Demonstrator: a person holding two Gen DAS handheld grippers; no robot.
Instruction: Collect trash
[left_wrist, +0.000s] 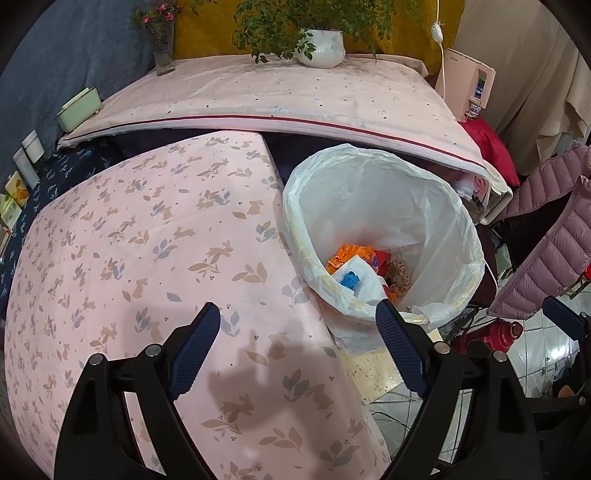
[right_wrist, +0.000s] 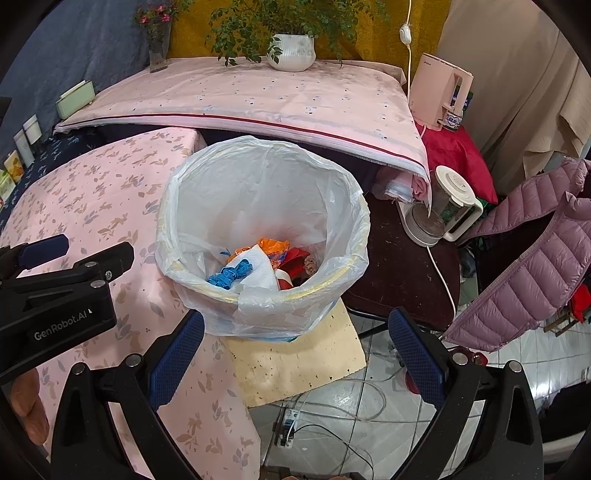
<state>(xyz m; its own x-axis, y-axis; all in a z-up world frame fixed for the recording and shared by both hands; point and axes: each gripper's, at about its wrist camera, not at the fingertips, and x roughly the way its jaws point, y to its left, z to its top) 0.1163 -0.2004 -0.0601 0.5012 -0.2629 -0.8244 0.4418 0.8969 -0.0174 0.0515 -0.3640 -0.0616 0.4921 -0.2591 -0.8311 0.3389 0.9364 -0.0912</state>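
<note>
My left claw (left_wrist: 297, 319) and right claw (right_wrist: 295, 326) both gape wide, holding nothing. Ahead stands the bin (right_wrist: 347, 229), its trash (right_wrist: 255, 269) inside, beside the pink counter (left_wrist: 129, 240).

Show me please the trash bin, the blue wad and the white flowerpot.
trash bin (right_wrist: 354, 254), right wrist view, right rim.
blue wad (right_wrist: 231, 275), right wrist view, its middle.
white flowerpot (left_wrist: 320, 48), left wrist view, front wall.
</note>
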